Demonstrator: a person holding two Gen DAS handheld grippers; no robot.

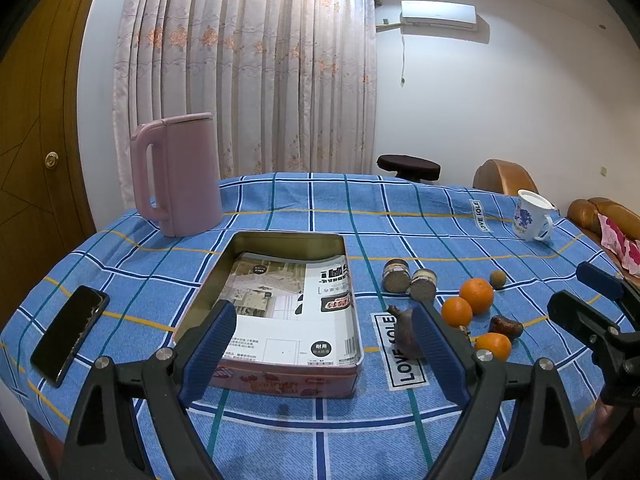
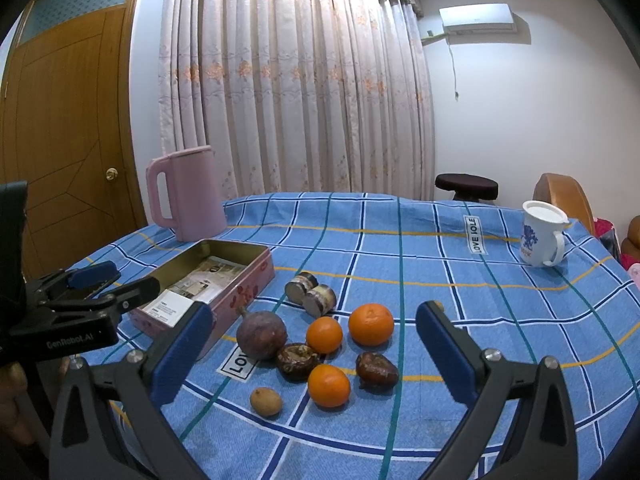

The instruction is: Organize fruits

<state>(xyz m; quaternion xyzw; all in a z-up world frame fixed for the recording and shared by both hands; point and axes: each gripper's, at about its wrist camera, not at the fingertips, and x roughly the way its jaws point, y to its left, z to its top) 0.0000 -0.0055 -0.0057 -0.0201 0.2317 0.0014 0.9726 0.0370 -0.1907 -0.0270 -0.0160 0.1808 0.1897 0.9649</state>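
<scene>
Both tongs gape wide and hold nothing: the left tongs [image 1: 324, 354] hang over the pink tin [image 1: 280, 382], the right tongs [image 2: 312, 354] over the oranges [image 2: 371, 324] on the table [image 2: 500, 320].

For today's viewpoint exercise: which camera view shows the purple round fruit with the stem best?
The right wrist view: the purple fruit sits whole and unobstructed beside the tin box. In the left wrist view, one finger of the left tongs covers most of it, leaving only a dark sliver.

Pink kettle [image 1: 176, 174], phone [image 1: 70, 334], mug [image 2: 542, 238]
</scene>
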